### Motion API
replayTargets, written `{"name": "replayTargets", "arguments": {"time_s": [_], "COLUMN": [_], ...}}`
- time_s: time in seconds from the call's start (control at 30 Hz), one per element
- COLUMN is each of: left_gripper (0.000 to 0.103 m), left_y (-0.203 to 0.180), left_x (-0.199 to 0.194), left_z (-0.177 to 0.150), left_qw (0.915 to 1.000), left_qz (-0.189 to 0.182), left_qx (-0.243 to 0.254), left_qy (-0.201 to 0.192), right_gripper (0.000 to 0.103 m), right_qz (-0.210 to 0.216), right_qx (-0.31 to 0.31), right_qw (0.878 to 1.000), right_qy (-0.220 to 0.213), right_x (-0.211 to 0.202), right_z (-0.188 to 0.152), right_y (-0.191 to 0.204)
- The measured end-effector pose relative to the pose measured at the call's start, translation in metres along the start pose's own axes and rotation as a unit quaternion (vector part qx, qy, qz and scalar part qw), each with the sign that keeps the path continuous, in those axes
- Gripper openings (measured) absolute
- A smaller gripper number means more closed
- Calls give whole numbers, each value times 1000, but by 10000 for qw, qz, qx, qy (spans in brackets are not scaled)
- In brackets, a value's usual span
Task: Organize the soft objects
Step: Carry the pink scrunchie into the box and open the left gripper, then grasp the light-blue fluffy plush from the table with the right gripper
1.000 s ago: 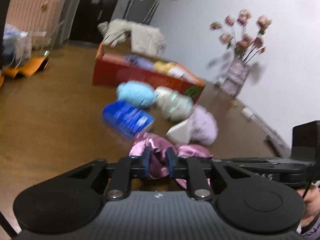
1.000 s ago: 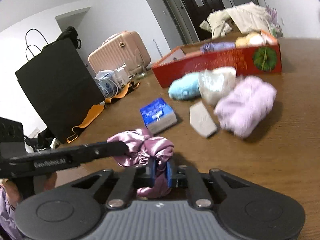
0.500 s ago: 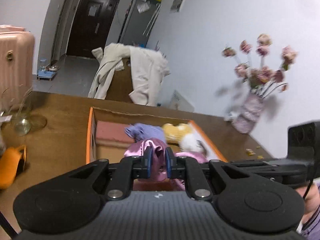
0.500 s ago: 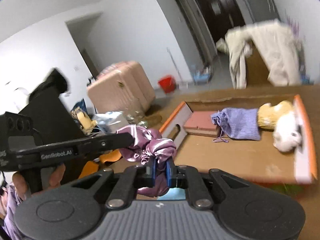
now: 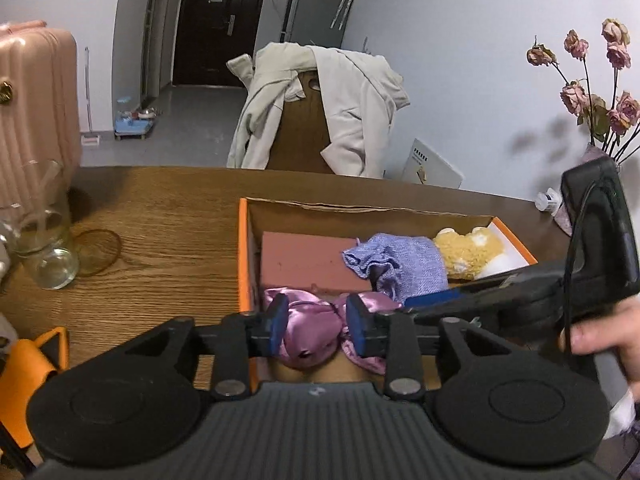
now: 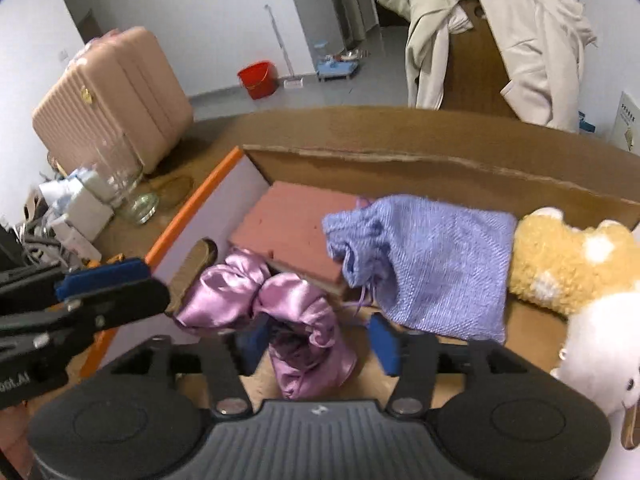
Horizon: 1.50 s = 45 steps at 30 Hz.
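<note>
Our pink satin scrunchie lies in the cardboard box at its 7 o'clock corner, beside the pink sponge. Our left tongs and right tongs both gape, gripping nothing; this item seems delivered.

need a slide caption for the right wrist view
Right gripper open over a pink scrunchie lying in the box beside a purple pouch.
</note>
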<state>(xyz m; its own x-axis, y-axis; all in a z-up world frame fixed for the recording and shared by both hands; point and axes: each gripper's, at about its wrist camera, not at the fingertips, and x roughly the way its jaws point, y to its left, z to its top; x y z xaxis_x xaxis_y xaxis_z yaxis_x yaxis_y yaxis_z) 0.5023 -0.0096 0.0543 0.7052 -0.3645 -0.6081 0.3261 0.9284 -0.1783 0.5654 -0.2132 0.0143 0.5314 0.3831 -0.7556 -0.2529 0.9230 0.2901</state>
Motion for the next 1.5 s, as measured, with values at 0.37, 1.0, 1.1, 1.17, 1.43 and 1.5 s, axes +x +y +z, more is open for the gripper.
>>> {"name": "replayTargets", "arguments": {"time_s": [0.37, 1.0, 1.1, 1.17, 1.43, 1.5], "left_gripper": [66, 103, 103, 103, 103, 103], "left_y": [-34, -123, -126, -125, -115, -110], "left_x": [-127, -309, -315, -316, -301, -290], "left_z": [-16, -206, -238, -246, -240, -235], "left_qw": [9933, 9708, 9760, 9785, 9816, 9836], "left_qz": [344, 601, 534, 557, 633, 593], "left_qx": [609, 1102, 917, 833, 663, 610], "left_qy": [-919, -2046, -1903, -1805, -1676, -1589], "right_gripper": [81, 97, 97, 97, 87, 74], "right_qz": [-20, -972, -985, -926, -503, -120], "right_qx": [-185, -690, -573, -521, -395, -255], "right_qw": [9940, 9555, 9577, 9610, 9613, 9635], "right_qy": [-1074, -2699, -2642, -2554, -2681, -2662], "right_x": [-156, -322, -318, -314, -310, -301], "right_z": [-31, -309, -347, -361, -363, -353], "right_y": [19, 76, 85, 88, 92, 87]}}
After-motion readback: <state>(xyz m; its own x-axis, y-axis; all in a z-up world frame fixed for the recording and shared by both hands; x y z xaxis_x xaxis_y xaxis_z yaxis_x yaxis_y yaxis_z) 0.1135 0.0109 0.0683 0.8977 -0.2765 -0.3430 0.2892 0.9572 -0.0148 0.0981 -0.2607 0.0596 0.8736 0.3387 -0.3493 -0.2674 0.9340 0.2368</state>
